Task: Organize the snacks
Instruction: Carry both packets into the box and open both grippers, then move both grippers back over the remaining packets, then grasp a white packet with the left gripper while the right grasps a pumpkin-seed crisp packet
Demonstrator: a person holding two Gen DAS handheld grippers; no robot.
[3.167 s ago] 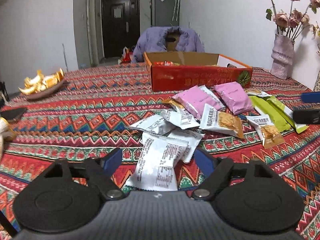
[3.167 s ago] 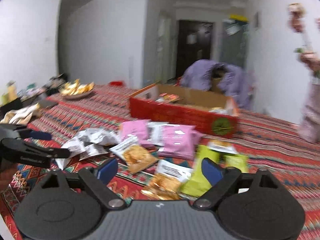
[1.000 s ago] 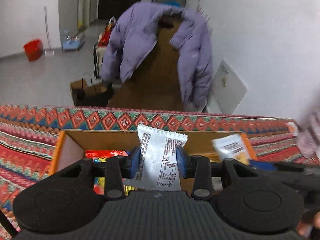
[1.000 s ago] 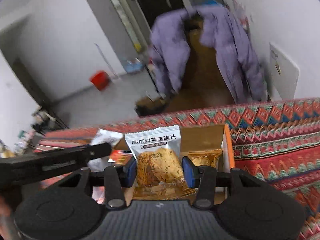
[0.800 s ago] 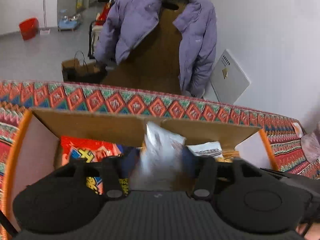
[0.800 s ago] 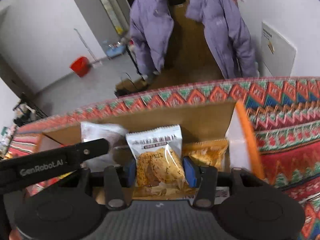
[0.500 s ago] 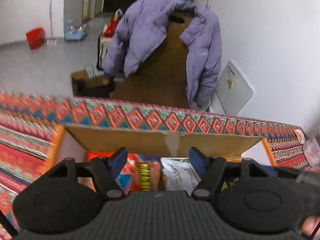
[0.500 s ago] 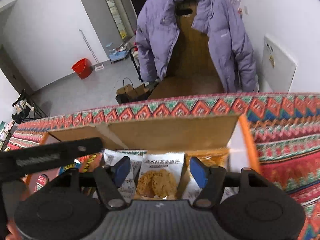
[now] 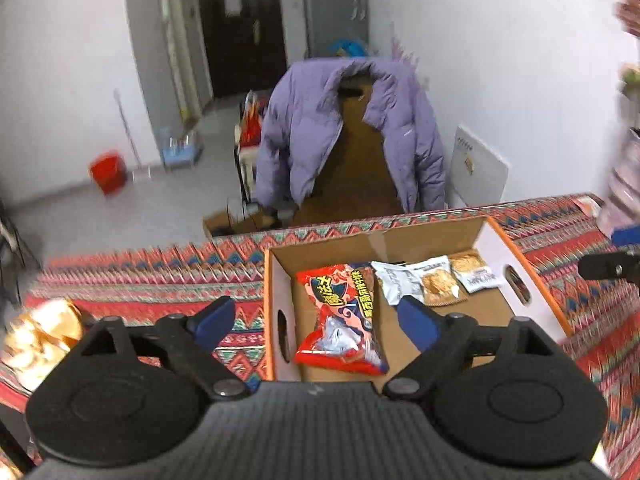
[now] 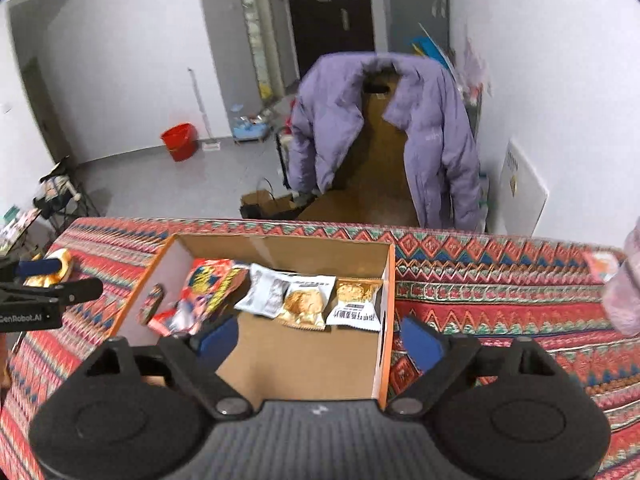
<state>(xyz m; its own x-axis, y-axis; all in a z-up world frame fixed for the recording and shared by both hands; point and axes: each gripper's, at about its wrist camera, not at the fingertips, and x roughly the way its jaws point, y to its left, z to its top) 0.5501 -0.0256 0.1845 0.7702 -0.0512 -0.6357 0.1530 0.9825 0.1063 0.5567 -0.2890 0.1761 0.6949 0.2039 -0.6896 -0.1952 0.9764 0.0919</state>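
I hold both tongs, left and right, spread wide and empty above the cardboard box; the snack packets lie inside, just ahead of the tips, gathered for tidiness.

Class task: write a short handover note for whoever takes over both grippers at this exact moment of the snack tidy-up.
Left gripper: open, empty, above the cardboard box.
Right gripper: open, empty, above the same box.
In the box: red snack bag, white packet, two cookie packets in a row at the far wall.
Done: four snacks boxed.
Left: no other snacks show in these views; check the table near you.
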